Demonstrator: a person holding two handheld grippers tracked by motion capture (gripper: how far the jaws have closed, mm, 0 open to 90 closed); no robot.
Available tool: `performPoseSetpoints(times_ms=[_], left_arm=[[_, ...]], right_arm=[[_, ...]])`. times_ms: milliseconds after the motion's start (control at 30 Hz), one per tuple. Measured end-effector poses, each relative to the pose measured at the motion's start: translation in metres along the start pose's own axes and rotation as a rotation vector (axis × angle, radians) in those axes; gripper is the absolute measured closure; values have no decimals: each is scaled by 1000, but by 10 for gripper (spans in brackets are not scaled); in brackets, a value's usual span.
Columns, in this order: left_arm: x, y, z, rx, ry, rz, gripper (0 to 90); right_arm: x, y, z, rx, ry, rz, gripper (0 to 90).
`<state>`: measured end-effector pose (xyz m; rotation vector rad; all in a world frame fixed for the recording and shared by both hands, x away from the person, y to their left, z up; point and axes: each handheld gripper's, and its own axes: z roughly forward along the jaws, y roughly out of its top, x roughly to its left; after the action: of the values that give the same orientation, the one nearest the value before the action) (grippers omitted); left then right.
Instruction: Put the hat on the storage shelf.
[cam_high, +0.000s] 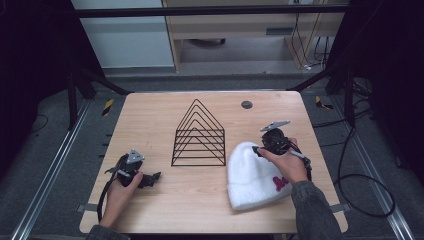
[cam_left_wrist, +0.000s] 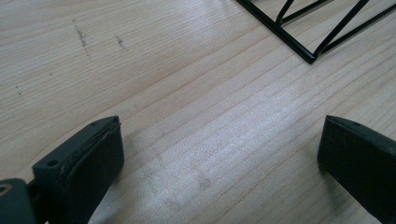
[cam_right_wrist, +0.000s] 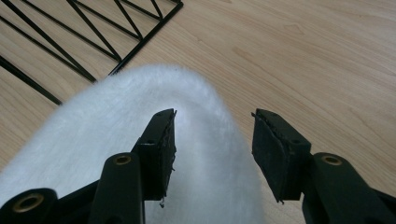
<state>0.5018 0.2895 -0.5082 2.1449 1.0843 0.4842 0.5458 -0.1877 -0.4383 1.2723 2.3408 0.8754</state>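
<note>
A white fuzzy knit beanie (cam_high: 252, 177) lies flat on the wooden table, its rounded crown pointing away from the person and its folded cuff nearest the table's front edge. A small dark red mark sits on the cuff's right side, just under the right hand. The crown's top lies directly below the right gripper (cam_right_wrist: 212, 149), between its two black jaws, which stand partly apart above the fluffy fabric; the pads are not seen pressing it. The hat lies well apart from the left gripper (cam_high: 150, 178), across the table.
</note>
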Motion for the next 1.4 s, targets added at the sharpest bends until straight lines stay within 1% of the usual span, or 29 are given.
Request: performPoseSetpoints(times_ms=[100,167,200,233,300,400,433,467,500,567,600,633,700,767,800,833,900,967,1000,1033,1100,1133,1167,1200,1233,1267,1300,1367,1400], left_arm=[[0,0,0,0,0,0,0],[0,0,0,0,0,0,0],[0,0,0,0,0,0,0],[0,0,0,0,0,0,0],[0,0,0,0,0,2,0],[0,0,0,0,0,2,0],[0,0,0,0,0,0,0],[0,0,0,0,0,2,0],[0,0,0,0,0,2,0],[0,0,0,0,0,0,0],[0,0,0,0,0,0,0],[0,0,0,0,0,0,0],[0,0,0,0,0,0,0],[0,0,0,0,0,1,0],[0,0,0,0,0,0,0],[0,0,0,0,0,0,0],[0,0,0,0,1,1,0],[0,0,0,1,3,-2,0],[0,0,0,1,3,-2,0],[0,0,0,1,5,0,0],[0,1,0,5,5,-5,0],[0,1,0,5,5,-5,0],[0,1,0,3,6,-7,0],[0,1,0,1,7,-9,0],[0,1,0,0,7,-10,0],[-1,1,0,2,9,-10,0],[-1,1,0,2,9,-9,0],[-1,1,1,0,10,-7,0],[-1,2,1,0,12,-9,0]], right_arm=[[0,1,4,-1,8,8,500],[1,1,11,21,13,25,477],[1,1,11,21,13,25,477],[2,2,17,44,17,39,449],[1,2,20,50,16,47,446],[0,1,30,73,23,62,433],[0,1,36,92,29,70,442],[-1,1,38,99,33,73,463],[-1,1,38,99,33,73,463],[-2,0,40,109,54,74,582],[-2,-1,41,123,72,83,672],[-2,-1,41,123,72,83,672],[-1,-1,40,117,84,75,751],[1,-2,38,121,80,59,794],[4,-1,33,119,66,46,816],[4,-1,33,119,66,46,816],[9,-1,22,93,65,20,823],[14,-3,12,70,63,10,824],[14,-3,12,70,63,10,824],[17,-4,6,57,60,5,825],[24,-8,-11,12,60,-19,826],[24,-8,-11,12,60,-19,826],[25,-9,-18,-8,66,-9,826],[27,-10,-24,-32,64,-11,827],[28,-11,-33,-56,65,-10,827],[31,-12,-45,-94,75,-11,827],[31,-12,-45,-94,75,-11,827],[36,-13,-59,-136,85,-20,827],[38,-14,-66,-146,79,-27,827]])
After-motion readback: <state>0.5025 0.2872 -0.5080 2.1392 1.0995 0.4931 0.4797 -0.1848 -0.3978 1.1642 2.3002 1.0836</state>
